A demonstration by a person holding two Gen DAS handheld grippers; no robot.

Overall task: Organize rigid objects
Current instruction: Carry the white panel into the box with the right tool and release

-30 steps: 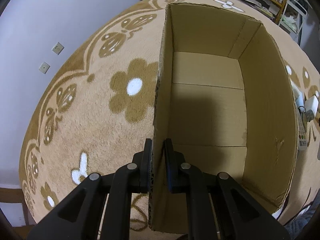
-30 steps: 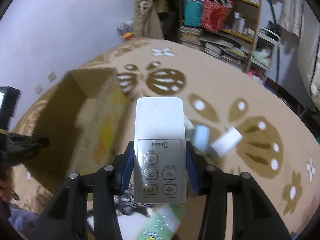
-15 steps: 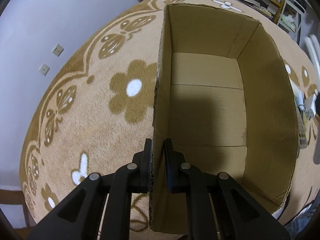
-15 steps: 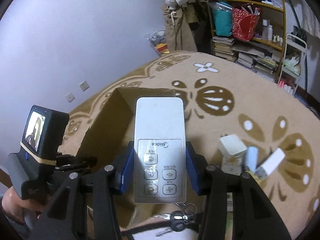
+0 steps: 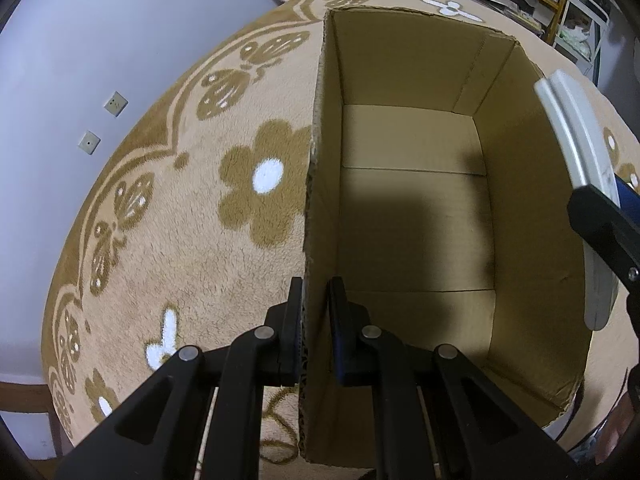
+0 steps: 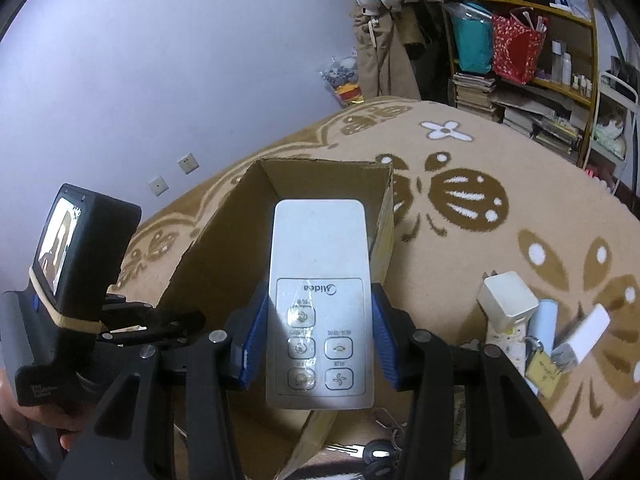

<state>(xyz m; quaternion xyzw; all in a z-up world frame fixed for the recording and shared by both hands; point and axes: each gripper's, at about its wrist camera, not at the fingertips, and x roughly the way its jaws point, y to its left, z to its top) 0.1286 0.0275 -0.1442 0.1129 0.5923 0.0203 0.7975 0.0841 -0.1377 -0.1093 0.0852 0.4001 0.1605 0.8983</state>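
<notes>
Beige carpet (image 5: 192,248) with brown flowers covers the floor, and an empty cardboard box (image 5: 412,216) stands on it. The left tool (image 5: 316,328) is closed on the left wall of the box and steadies it. The right tool (image 6: 318,340) is closed on a white remote control (image 6: 320,300) by its two long sides, held above the box's right wall. If the remote is let go too early, it may hit the rim and fall outside, beside the white charger (image 6: 508,304) and keys (image 6: 376,452).
</notes>
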